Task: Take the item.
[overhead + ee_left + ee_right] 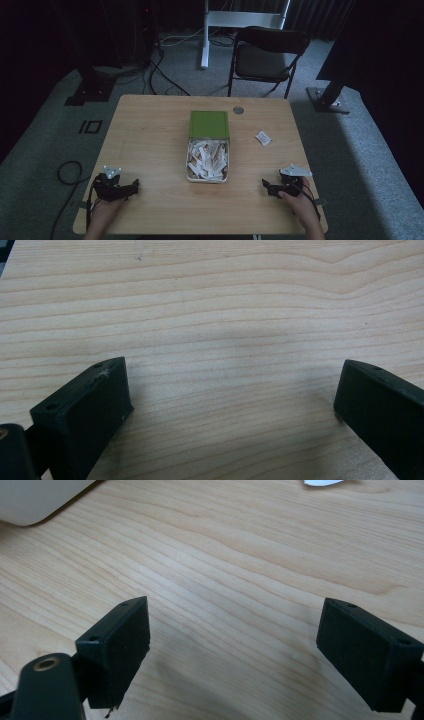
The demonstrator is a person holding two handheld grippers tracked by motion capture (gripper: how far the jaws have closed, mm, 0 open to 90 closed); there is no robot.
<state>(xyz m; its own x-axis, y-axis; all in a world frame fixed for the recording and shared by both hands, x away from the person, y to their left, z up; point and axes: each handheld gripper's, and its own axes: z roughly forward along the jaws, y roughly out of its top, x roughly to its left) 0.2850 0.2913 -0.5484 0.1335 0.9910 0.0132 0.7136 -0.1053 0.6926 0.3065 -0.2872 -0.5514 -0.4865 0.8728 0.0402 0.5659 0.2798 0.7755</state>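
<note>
Left tongs: near worktop edge, jaws wide, empty. Right tongs: near edge opposite, jaws wide, empty. Open tin of sachets: between both tongs, farther in, well apart from each. Loose sachet: beyond right tongs, beside tin.

Near the far edge of the surface, a small round grey disc. Beyond that edge, on grey carpet, a black folding chair. Left of the chair, a white frame. Off the far left corner, tangled black cables. Beside the left edge, a black square outline on the carpet.
</note>
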